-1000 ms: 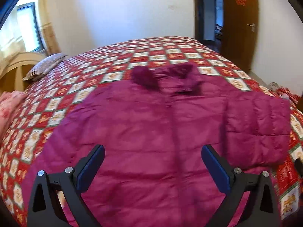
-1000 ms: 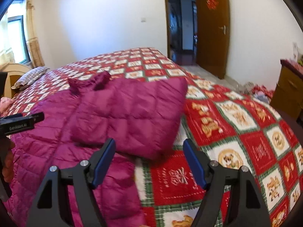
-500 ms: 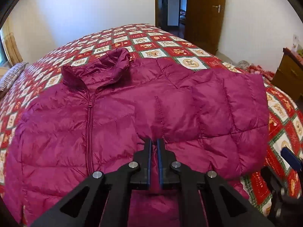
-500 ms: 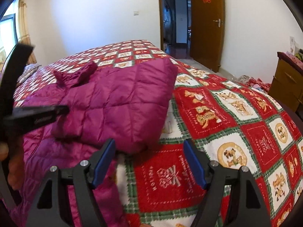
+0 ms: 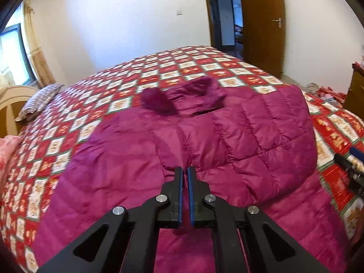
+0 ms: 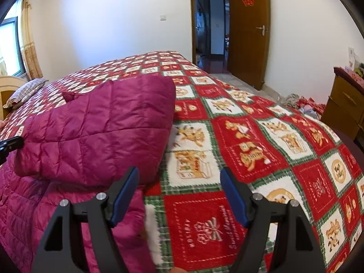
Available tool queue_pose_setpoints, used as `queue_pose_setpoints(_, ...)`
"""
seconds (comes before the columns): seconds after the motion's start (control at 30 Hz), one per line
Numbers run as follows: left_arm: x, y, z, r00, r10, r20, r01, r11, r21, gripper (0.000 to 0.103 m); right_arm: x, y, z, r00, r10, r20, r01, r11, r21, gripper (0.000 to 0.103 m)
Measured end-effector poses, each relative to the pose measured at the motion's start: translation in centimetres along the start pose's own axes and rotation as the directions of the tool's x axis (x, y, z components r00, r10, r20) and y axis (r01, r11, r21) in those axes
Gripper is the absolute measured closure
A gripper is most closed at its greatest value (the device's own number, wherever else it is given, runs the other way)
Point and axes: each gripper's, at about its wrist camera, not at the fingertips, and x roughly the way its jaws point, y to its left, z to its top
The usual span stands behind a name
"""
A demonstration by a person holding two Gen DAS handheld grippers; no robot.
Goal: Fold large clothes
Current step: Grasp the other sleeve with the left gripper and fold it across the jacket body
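Observation:
A large magenta quilted puffer jacket (image 5: 127, 159) lies front up on the bed, collar (image 5: 195, 95) at the far end. Its right side is folded inward over the body (image 5: 261, 132). My left gripper (image 5: 184, 173) is shut just above the jacket at the edge of that folded part; whether fabric is pinched between the pads I cannot tell. My right gripper (image 6: 179, 177) is open and empty, above the jacket's right edge and the blanket. The folded part (image 6: 102, 132) bulges at the left of the right wrist view.
The bed has a red, white and green patterned blanket (image 6: 261, 136). A striped pillow (image 5: 38, 100) and a headboard (image 5: 9, 104) are at the left. A wooden door (image 5: 261, 22) and a dresser (image 6: 345, 104) stand at the right, with clothes on the floor (image 6: 300, 104).
My left gripper went from wide open to shut and moved to the folded part's edge. The right gripper stayed open and shifted slightly along the jacket's right edge.

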Motion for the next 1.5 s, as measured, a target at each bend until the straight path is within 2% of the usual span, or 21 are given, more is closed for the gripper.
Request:
queue_pose_setpoints(0.07,-0.1,1.1,-0.9,0.999,0.042,0.004,-0.042,0.999,0.01,0.1,0.0,1.0,0.3,1.0,0.011,-0.001,-0.011,1.0,-0.028,0.029)
queue_pose_setpoints(0.1,-0.2,1.8,-1.4,0.998,0.057,0.006,-0.057,0.998,0.009,0.1,0.0,1.5,0.4,1.0,0.021,-0.005,-0.021,0.999,-0.042,0.039)
queue_pose_setpoints(0.17,0.0,2.6,-2.2,0.997,0.073,-0.001,-0.073,0.997,0.005,0.1,0.3,2.4,0.6,0.999,0.029,-0.021,-0.03,0.997,-0.07,0.051)
queue_pose_setpoints(0.3,1.1,3.4,-3.9,0.996,0.077,-0.037,-0.077,0.997,-0.018,0.099,1.2,3.9,1.1,0.998,0.041,-0.042,-0.045,0.994,-0.1,0.057)
queue_pose_setpoints(0.4,1.9,3.0,-5.3,0.995,0.094,-0.017,-0.095,0.995,-0.024,0.099,2.0,4.9,2.1,0.998,0.036,-0.051,-0.042,0.991,-0.129,0.062)
queue_pose_setpoints(0.57,3.9,3.6,-7.2,0.995,0.096,-0.001,-0.096,0.992,-0.082,0.099,4.7,6.7,3.1,0.996,0.042,-0.075,-0.054,0.986,-0.161,0.062)
queue_pose_setpoints(0.7,4.3,4.2,-7.5,0.998,0.068,-0.016,-0.069,0.991,-0.116,0.099,7.5,7.4,1.9,0.992,0.027,-0.126,-0.047,0.986,-0.161,0.062)
queue_pose_setpoints(0.8,4.6,4.4,-8.1,0.997,0.063,-0.035,-0.067,0.99,-0.127,0.099,8.2,7.8,1.0,0.991,0.026,-0.13,-0.048,0.985,-0.167,0.062)
queue_pose_setpoints(1.0,4.2,4.6,-9.0,0.996,0.077,-0.036,-0.081,0.985,-0.152,0.098,7.7,7.7,-0.1,0.991,0.043,-0.127,-0.063,0.985,-0.158,0.062)
queue_pose_setpoints(1.23,4.2,3.4,-8.7,0.988,0.151,-0.037,-0.153,0.984,-0.087,0.098,8.0,8.1,-0.2,0.991,0.02,-0.131,-0.043,0.983,-0.177,0.061)
queue_pose_setpoints(1.33,2.6,5.0,-8.3,0.991,0.136,-0.019,-0.137,0.977,-0.164,0.098,7.0,7.6,0.3,0.991,0.056,-0.119,-0.074,0.985,-0.156,0.061)
queue_pose_setpoints(1.43,0.7,6.6,-7.4,0.983,0.182,-0.01,-0.18,0.96,-0.216,0.097,4.7,6.8,1.2,0.995,0.089,-0.048,-0.095,0.987,-0.126,0.06)
queue_pose_setpoints(1.5,-0.1,7.5,-6.7,0.985,0.171,-0.007,-0.167,0.957,-0.236,0.094,3.6,6.6,2.5,0.995,0.1,-0.006,-0.1,0.988,-0.118,0.06)
